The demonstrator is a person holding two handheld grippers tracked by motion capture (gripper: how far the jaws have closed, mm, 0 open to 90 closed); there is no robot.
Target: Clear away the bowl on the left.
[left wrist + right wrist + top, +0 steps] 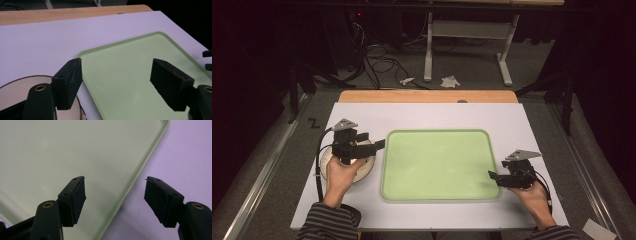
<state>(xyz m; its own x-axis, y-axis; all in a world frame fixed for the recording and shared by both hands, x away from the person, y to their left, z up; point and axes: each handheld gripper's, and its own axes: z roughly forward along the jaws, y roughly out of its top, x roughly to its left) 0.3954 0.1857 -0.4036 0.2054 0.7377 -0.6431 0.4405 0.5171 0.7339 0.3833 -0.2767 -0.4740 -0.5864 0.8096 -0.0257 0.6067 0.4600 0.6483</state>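
A white surface (362, 120) fills the middle of the high view, with a strip of pale wood (427, 96) showing along its far edge at 12 o'clock. A pale green tray (437, 165) with rounded corners and a low raised rim lies flat near the centre of the surface, its inside bare. At 9 o'clock from the tray, just beside its left edge, sits a round cream plate (364, 170) with a thin dark line around its rim.

The left gripper (379, 145) is held in the person's left hand (339, 175) above the plate, pointing toward 3 o'clock so that its tips reach the tray's left edge. In the left gripper view its two black jaws stand wide apart with nothing between them; one is over the plate's edge, the other over the green tray.

The right gripper (493, 177) is held in the right hand (532, 197) at the tray's near right corner, about 4 o'clock from the tray's centre, pointing toward 9 o'clock. In the right gripper view its jaws are also spread wide and hold nothing; one hangs over the tray, the other over the white surface, with the tray's rim running between them.

Both forearms enter from 6 o'clock in striped sleeves (329, 222).

The room beyond is dim. Grey carpeted floor (472, 70) lies past the surface, with tangled black cables (382, 62) at 11 o'clock, the pale metal legs of another table (462, 35) at 12 o'clock, and crumpled white scraps (450, 81) on the floor near them.
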